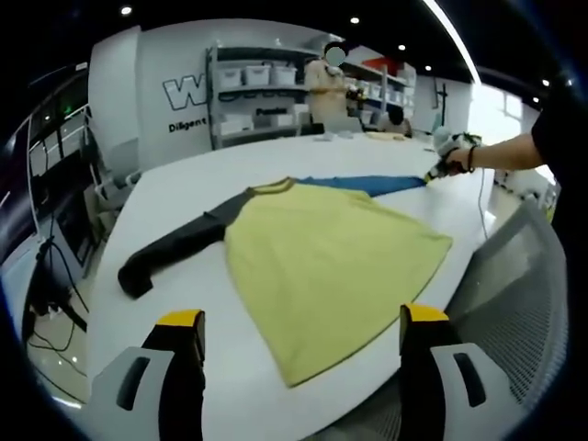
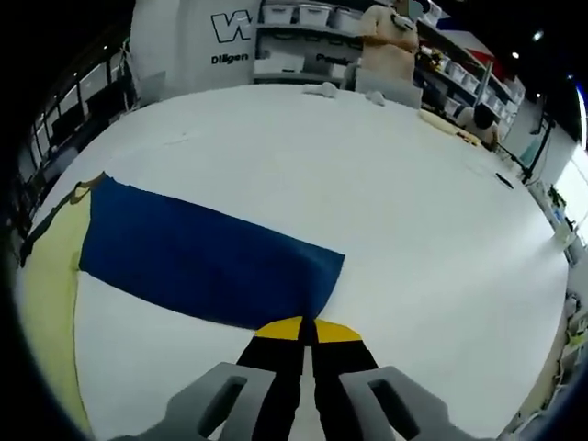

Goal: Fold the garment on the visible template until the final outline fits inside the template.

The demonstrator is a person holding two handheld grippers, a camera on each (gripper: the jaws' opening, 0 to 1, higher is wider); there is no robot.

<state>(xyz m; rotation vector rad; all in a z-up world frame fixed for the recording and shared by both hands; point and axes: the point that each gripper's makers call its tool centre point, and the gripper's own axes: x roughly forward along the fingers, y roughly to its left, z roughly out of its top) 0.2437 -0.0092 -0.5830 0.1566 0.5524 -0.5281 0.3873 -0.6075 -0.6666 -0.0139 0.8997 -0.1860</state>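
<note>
A: What is closest to us?

B: The left tongs. They are wide open and hold nothing. They hang over the near edge of the white desk.

A: And where is the shirt?

B: The shirt lies flat on the desk, just past them. Its body is yellow. The dark sleeve sticks out to one side.

A: And farther off?

B: The blue sleeve lies stretched out the other way. The right tongs are pressed together on its end.

A: So what step is this?

B: I think it is the first fold. The blue sleeve must next be lifted and laid over the yellow body. I cannot see any template.
</note>
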